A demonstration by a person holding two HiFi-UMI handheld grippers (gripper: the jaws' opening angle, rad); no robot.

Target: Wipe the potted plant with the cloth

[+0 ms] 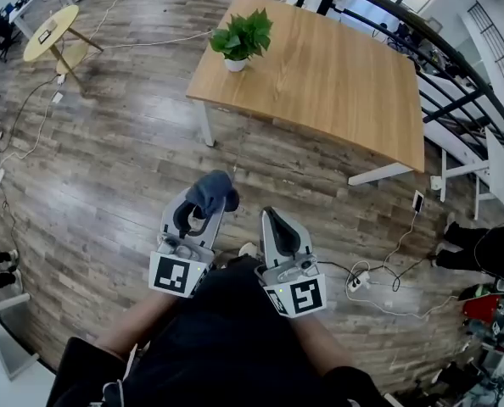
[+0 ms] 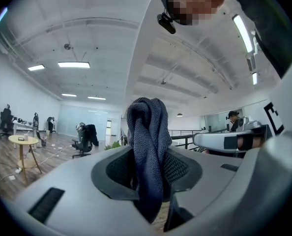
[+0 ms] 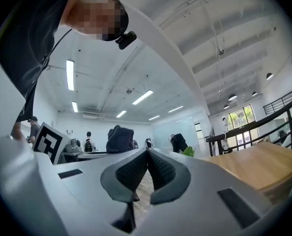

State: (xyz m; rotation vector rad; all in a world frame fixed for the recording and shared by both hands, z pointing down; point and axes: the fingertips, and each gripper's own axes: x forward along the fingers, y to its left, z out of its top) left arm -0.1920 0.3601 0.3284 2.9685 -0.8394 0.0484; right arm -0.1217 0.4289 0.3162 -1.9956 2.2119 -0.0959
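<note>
A green potted plant (image 1: pixel 242 37) in a white pot stands near the left corner of a wooden table (image 1: pixel 337 83), well ahead of both grippers. My left gripper (image 1: pixel 203 214) is shut on a dark blue-grey cloth (image 1: pixel 212 193), which bunches up above the jaws; in the left gripper view the cloth (image 2: pixel 148 146) hangs folded between the pads. My right gripper (image 1: pixel 273 220) is shut with nothing in it, its pads (image 3: pixel 147 168) meeting. From the right gripper view the plant (image 3: pixel 189 152) shows small beyond the jaws, and the cloth (image 3: pixel 119 139) sits to the left.
A small round yellow side table (image 1: pixel 50 32) stands at the far left. Cables and a power strip (image 1: pixel 358 280) lie on the wooden floor to the right. A black railing (image 1: pixel 456 75) runs behind the table. People and office chairs are far off.
</note>
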